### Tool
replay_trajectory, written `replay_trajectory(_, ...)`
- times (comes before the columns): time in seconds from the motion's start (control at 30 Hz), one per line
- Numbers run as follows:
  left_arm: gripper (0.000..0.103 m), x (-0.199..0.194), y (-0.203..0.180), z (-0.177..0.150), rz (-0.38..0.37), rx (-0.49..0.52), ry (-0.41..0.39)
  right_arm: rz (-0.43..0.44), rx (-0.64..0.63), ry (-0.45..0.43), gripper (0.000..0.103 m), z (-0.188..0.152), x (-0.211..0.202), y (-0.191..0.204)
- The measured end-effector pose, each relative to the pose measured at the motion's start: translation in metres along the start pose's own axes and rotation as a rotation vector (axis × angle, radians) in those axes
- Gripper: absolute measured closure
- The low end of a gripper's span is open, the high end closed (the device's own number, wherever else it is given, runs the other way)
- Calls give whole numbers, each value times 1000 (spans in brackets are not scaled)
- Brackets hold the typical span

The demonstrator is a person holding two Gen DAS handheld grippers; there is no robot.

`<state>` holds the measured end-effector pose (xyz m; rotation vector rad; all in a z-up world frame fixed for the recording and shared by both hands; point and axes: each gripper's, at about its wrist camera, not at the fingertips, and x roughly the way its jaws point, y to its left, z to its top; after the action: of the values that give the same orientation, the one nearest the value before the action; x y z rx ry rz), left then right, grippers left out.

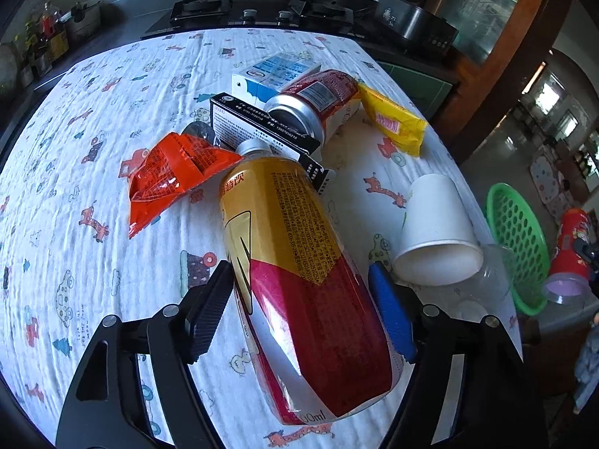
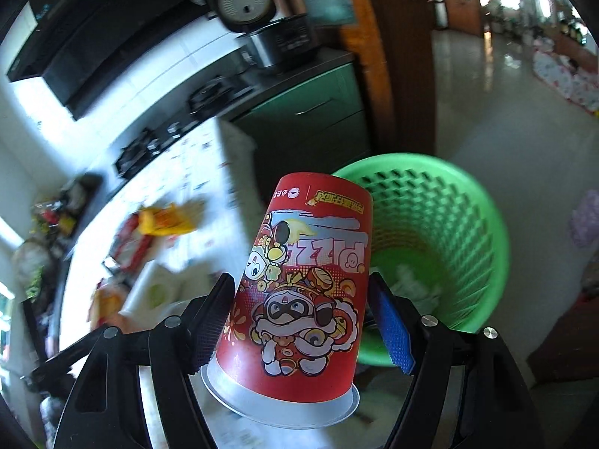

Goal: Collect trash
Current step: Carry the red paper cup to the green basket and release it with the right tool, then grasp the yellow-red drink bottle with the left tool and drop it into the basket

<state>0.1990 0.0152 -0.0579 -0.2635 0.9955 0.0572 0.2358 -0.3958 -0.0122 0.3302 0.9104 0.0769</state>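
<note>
A yellow and red plastic bottle [image 1: 299, 262] lies on the patterned tablecloth [image 1: 93, 131], its neck resting on a black box [image 1: 254, 127]. My left gripper [image 1: 299, 267] straddles the bottle's lower half, and both pads lie against its sides. My right gripper [image 2: 299, 280] is shut on a red cartoon-print cup [image 2: 310, 280], whose clear lid faces the camera. The cup hangs just in front of a green basket [image 2: 498, 232] on the floor. From the left wrist, the red cup [image 1: 572, 243] and the green basket [image 1: 516, 239] show beyond the table's right edge.
Other trash lies on the cloth: an orange wrapper [image 1: 168, 176], a red can [image 1: 314, 101], a milk carton [image 1: 269, 75], a yellow wrapper [image 1: 393, 119], a tipped white paper cup [image 1: 438, 232] and a clear plastic cup [image 1: 490, 280]. A stove [image 1: 262, 11] is behind.
</note>
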Motion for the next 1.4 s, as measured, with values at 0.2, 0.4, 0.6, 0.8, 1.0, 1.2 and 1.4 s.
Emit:
replay_trajectory(0.2, 37, -17, 2, -2, -8, 23, -37, -113, 31, 17, 33, 3, 33, -32)
replay_trajectory(0.4, 38, -20, 4, -4, -15, 26, -45, -193, 32, 31, 33, 3, 62, -50)
replay_trajectory(0.6, 39, -24, 3, -6, -14, 34, -61, -225, 32, 44, 33, 3, 78, -61)
replay_trajectory(0.8, 45, -37, 1, -4, -33, 44, -92, -252, 19, 30, 32, 5, 85, -67)
replay_trajectory(1.0, 46, -37, -4, -4, -33, 64, -95, -231, 32, 13, 32, 3, 78, -66)
replay_trajectory(1.2, 46, -26, -8, -7, -37, 97, -61, -209, 4, -19, 30, 0, 58, -56)
replay_trajectory(1.4, 44, -13, -10, -9, -33, 139, -3, -170, -27, -53, 29, -1, 35, -42)
